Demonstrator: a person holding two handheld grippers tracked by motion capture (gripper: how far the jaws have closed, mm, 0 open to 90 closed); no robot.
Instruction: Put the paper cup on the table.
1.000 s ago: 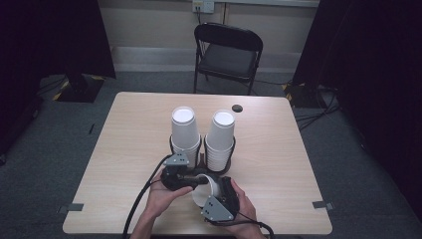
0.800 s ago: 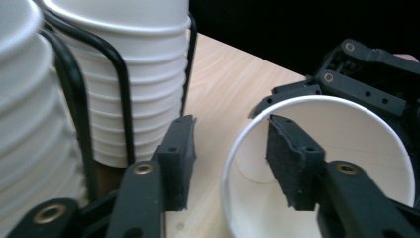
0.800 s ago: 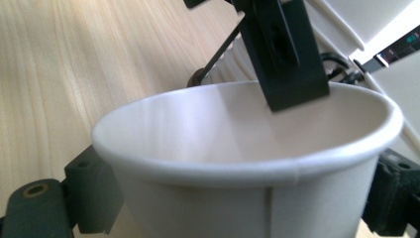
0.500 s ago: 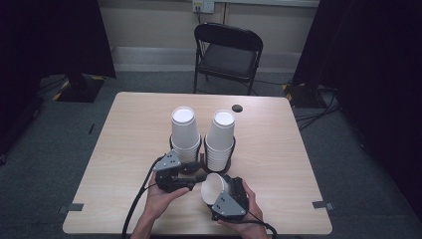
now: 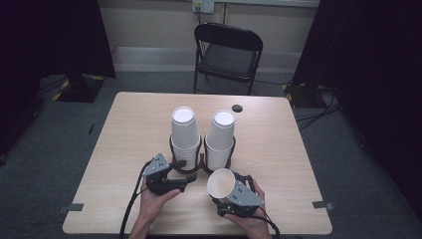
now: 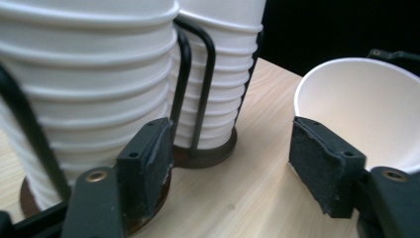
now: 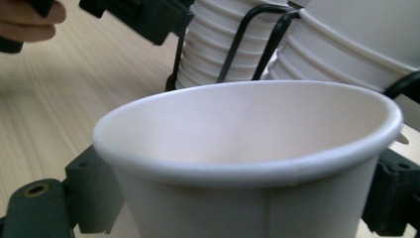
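Paper cup point(image 5: 222, 183) now lifted, tilted, between right gripper's point(image 5: 225, 191) jaws.

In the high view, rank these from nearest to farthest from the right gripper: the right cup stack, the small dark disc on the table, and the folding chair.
From the right gripper, which holds a loose paper cup:
1. The right cup stack, just beyond it, mid-table.
2. The small dark disc, near the table's far edge.
3. The folding chair, on the floor past the table.

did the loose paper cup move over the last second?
Yes. The paper cup, clamped in the right hand-held gripper, swung right and toward the near table edge, away from the cup rack, mouth tipped up.
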